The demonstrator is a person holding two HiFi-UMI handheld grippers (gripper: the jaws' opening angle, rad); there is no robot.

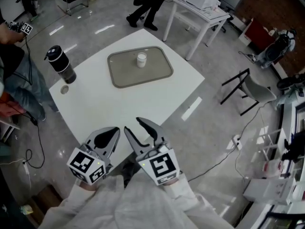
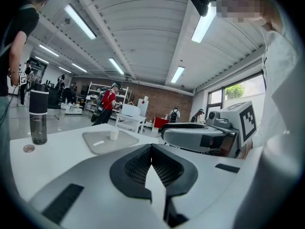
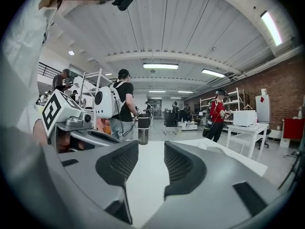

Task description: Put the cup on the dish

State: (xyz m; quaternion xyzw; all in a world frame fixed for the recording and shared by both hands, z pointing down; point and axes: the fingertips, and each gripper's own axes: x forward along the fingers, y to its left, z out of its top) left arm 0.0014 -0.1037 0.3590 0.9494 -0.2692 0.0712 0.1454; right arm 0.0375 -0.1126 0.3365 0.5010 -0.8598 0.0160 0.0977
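Observation:
A small white cup (image 1: 141,59) stands upright on the grey dish, a rounded tray (image 1: 119,75), at the far side of the white table (image 1: 157,94). In the left gripper view the cup (image 2: 114,134) and tray (image 2: 102,142) lie far ahead. My left gripper (image 1: 116,130) hangs over the table's near corner, its jaws shut with the tips touching (image 2: 151,149) and nothing in them. My right gripper (image 1: 135,126) is beside it, also well short of the tray. Its jaws (image 3: 151,151) stand apart and empty.
A dark bottle (image 1: 61,63) stands at the table's left edge, with a small round disc (image 1: 64,89) near it. A person's legs (image 1: 14,80) are close on the left. A folding chair (image 1: 243,89) and another white table (image 1: 200,13) stand to the right and behind.

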